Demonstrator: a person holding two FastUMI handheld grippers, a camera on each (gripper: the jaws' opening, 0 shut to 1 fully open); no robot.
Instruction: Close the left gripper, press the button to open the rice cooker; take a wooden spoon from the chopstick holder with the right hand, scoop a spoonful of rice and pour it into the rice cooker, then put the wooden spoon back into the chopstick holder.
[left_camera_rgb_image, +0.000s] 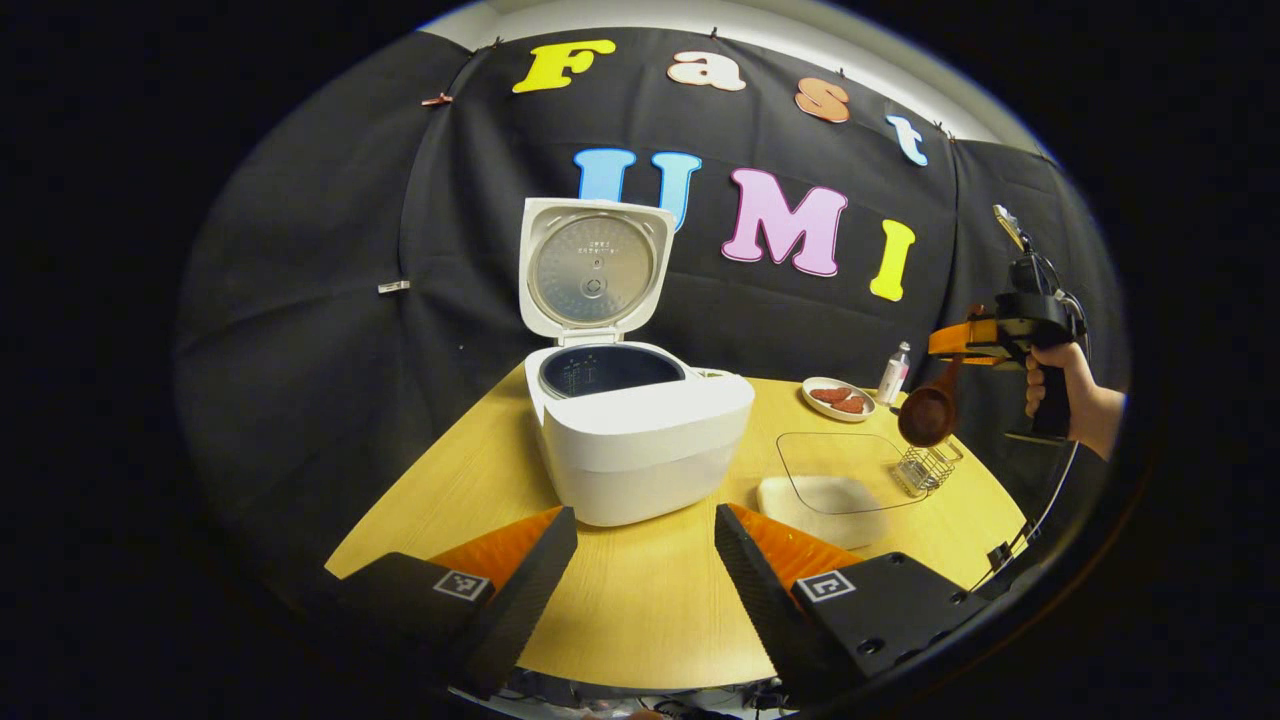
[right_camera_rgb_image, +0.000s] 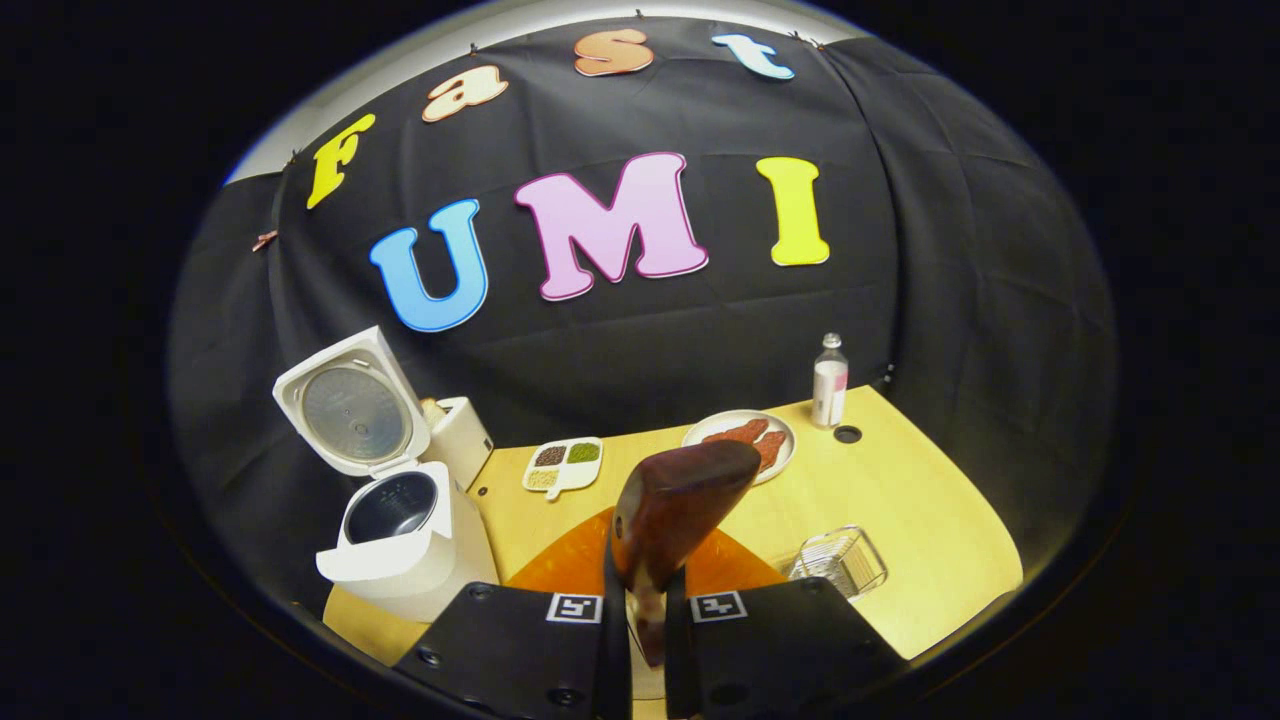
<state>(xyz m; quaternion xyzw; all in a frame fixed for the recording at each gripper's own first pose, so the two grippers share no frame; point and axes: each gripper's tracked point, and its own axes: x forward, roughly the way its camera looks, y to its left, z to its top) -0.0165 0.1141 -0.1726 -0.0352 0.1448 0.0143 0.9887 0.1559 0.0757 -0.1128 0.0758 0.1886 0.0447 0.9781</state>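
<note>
The white rice cooker (left_camera_rgb_image: 640, 440) stands open at the table's middle, its lid (left_camera_rgb_image: 595, 270) upright and the dark inner pot showing. My left gripper (left_camera_rgb_image: 645, 515) is open just in front of it, holding nothing. At the far right, a hand holds my right gripper (left_camera_rgb_image: 965, 340), which is shut on the wooden spoon (left_camera_rgb_image: 928, 412). The spoon's bowl hangs just above the wire chopstick holder (left_camera_rgb_image: 925, 468). In the right gripper view the spoon (right_camera_rgb_image: 680, 500) rises from between the shut fingers of my right gripper (right_camera_rgb_image: 645, 590), with the holder (right_camera_rgb_image: 838, 560) lower right and the cooker (right_camera_rgb_image: 400, 530) to the left.
A clear glass dish of rice (left_camera_rgb_image: 825, 495) lies between the cooker and the holder. A plate of red food (right_camera_rgb_image: 745, 435) and a small bottle (right_camera_rgb_image: 829, 380) stand at the back right. A divided dish of grains (right_camera_rgb_image: 563, 463) and a white box (right_camera_rgb_image: 460, 430) sit behind the cooker.
</note>
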